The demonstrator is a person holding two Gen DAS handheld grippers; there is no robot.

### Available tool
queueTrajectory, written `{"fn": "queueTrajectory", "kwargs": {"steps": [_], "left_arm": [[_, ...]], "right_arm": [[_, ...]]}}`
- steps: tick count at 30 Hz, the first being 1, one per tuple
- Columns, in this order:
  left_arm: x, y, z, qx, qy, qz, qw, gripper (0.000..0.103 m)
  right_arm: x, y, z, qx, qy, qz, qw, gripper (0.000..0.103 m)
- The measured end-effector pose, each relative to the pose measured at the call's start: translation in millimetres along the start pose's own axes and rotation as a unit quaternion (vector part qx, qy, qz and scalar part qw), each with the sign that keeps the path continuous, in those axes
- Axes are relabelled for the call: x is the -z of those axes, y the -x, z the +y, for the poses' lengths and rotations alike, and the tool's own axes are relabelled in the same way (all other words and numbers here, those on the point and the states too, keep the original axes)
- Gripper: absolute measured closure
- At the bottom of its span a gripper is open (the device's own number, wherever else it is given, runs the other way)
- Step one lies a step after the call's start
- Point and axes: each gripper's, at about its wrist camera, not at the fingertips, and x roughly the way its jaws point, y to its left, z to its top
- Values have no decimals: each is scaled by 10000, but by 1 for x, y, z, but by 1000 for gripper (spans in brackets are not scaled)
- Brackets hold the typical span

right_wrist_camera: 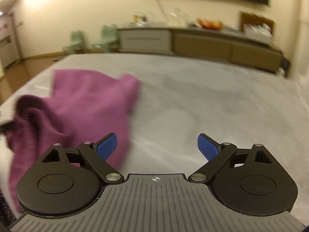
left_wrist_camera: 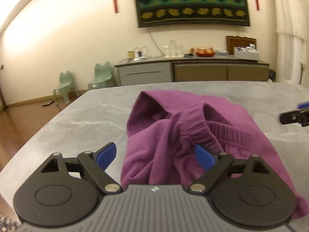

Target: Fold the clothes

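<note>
A crumpled purple garment (left_wrist_camera: 173, 133) with an elastic waistband (left_wrist_camera: 195, 127) lies bunched on the grey marble table (left_wrist_camera: 81, 123). My left gripper (left_wrist_camera: 155, 157) is open just above its near part; cloth fills the gap between the fingers and drapes over the right blue pad (left_wrist_camera: 203, 157). In the right wrist view the same purple garment (right_wrist_camera: 83, 106) lies at the left, blurred. My right gripper (right_wrist_camera: 157, 147) is open over bare table, its left pad (right_wrist_camera: 107, 145) in front of the cloth's edge. The right gripper's tip (left_wrist_camera: 295, 116) shows at the left view's right edge.
The table's left edge (left_wrist_camera: 38, 131) drops to a wooden floor. Beyond the far edge stands a low sideboard (left_wrist_camera: 191, 71) with jars, fruit and boxes, and two green child chairs (left_wrist_camera: 85, 81) by the wall. Bare tabletop (right_wrist_camera: 222, 96) spreads right of the garment.
</note>
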Motion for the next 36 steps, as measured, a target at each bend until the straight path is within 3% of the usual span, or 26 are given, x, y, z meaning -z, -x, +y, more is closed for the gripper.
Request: {"fn": "queueTrajectory", "kwargs": {"steps": [2,4,7,8,9,10,11,13,15,17,19,21,24,26,28,30,34,36], "left_arm": [[-2,6,1,210,92,-164,9996,12],[-4,5,5,398,167,-275,9987,8],[-8,-20,-8,750,-208,-30,9970,3],[-9,-30,-14,872,-364,65,9955,23],[-9,-40,-19,973,-494,200,9938,73],[-10,-50,-18,1025,-460,365,9930,80],[-15,-53,-9,1077,-192,387,9933,84],[-29,-45,18,998,190,85,9948,89],[-44,-27,52,717,475,-388,9955,91],[-52,-9,96,390,863,-669,9933,91],[-48,-5,134,59,1247,-608,9903,91],[-31,-24,152,222,1331,-20,9909,90],[-3,-49,148,905,1454,786,9821,88],[4,-44,138,885,1374,730,9838,86],[1,-34,134,719,1257,499,9882,75],[-8,-28,139,561,1381,297,9884,49],[-33,-25,141,481,1670,133,9847,25],[-44,-41,131,681,1523,441,9850,9]], "right_arm": [[-2,-5,23,-193,313,81,9993,7],[6,-18,52,-352,884,484,9943,9],[26,-36,82,-538,1390,853,9851,18],[31,-39,89,-516,1492,794,9843,20],[29,-41,93,-519,1493,795,9842,33],[24,-41,93,-535,1423,833,9849,70],[18,-41,93,-308,1470,796,9854,91],[4,-37,86,260,1613,631,9845,91],[-16,-24,52,1011,1321,361,9854,92],[-34,5,1,1915,762,13,9785,92],[-47,35,-46,2678,160,-262,9630,92],[-47,56,-81,3202,-355,-328,9461,91],[-35,57,-109,3101,-990,-68,9455,87],[-30,52,-119,2707,-1562,55,9499,75],[-26,49,-117,2465,-1915,-30,9500,59],[-23,51,-101,2299,-1815,-233,9558,45],[-20,45,-45,1457,-902,-539,9837,18],[-23,27,-18,945,-452,-459,9934,15]]}}
